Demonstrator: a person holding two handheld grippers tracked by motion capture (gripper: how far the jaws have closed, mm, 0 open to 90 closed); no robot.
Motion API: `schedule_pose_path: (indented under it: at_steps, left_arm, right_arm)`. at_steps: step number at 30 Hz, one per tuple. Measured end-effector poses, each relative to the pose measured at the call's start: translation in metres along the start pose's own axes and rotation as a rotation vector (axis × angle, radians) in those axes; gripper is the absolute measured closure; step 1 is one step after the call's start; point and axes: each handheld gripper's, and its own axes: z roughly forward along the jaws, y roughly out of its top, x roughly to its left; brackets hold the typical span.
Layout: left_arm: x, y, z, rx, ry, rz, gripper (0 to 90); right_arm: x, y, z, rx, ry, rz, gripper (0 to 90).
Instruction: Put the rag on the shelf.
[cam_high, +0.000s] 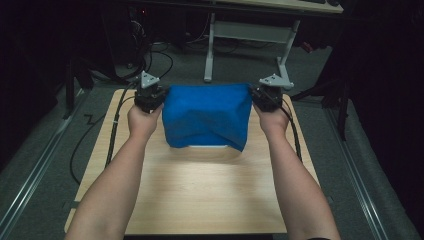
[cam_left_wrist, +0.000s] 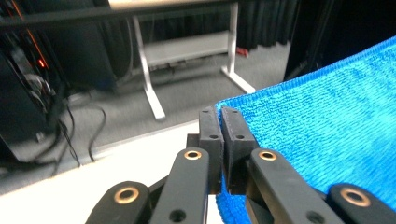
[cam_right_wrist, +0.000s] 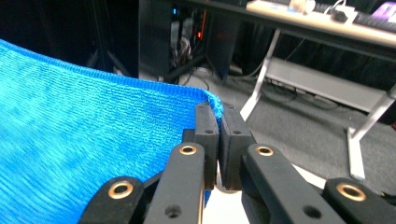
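I held the blue cloth (cam_high: 207, 117) by its two far corners, stretched between my hands above the far half of the wooden table (cam_high: 200, 200). My left gripper (cam_high: 151, 95) was pressed together on the left corner, and my right gripper (cam_high: 266, 96) pinched the right corner in the same way. The lower edge hung down, close to the table top. To lay it well, I judged that I should keep both hands level and the top edge tight, so no wrinkle forms. The high view showed the whole cloth and its fold lines. The left gripper view showed how the corner (cam_left_wrist: 222, 108) sat between the jaws, and the right gripper view showed the other corner (cam_right_wrist: 215, 103)
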Motion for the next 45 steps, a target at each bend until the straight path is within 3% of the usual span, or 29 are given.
schedule_pose_path:
  at_steps: [11,15,18,35,39,45]
  left_arm:
    - [-0.003,-0.053,0.016,0.092,-0.085,-0.036,88.1]
    - [-0.008,-0.064,0.02,0.104,-0.112,-0.041,88.1]
    - [-0.011,-0.067,0.021,0.102,-0.119,-0.025,88.1]
    - [-0.015,-0.095,0.031,0.124,-0.157,-0.079,88.0]
    - [-0.015,-0.102,0.035,0.158,-0.16,-0.084,87.9]
    - [-0.014,-0.108,0.036,0.163,-0.161,-0.098,87.7]
  right_arm:
    - [0.007,-0.051,0.016,0.094,0.052,0.038,88.1]
    - [0.012,-0.066,0.02,0.112,0.08,0.059,88.1]
    - [0.018,-0.076,0.022,0.126,0.097,0.068,88.1]
    - [0.03,-0.094,0.029,0.157,0.133,0.083,88.0]
    - [0.029,-0.1,0.03,0.164,0.127,0.088,88.0]
    - [0.023,-0.112,0.032,0.189,0.12,0.109,87.9]
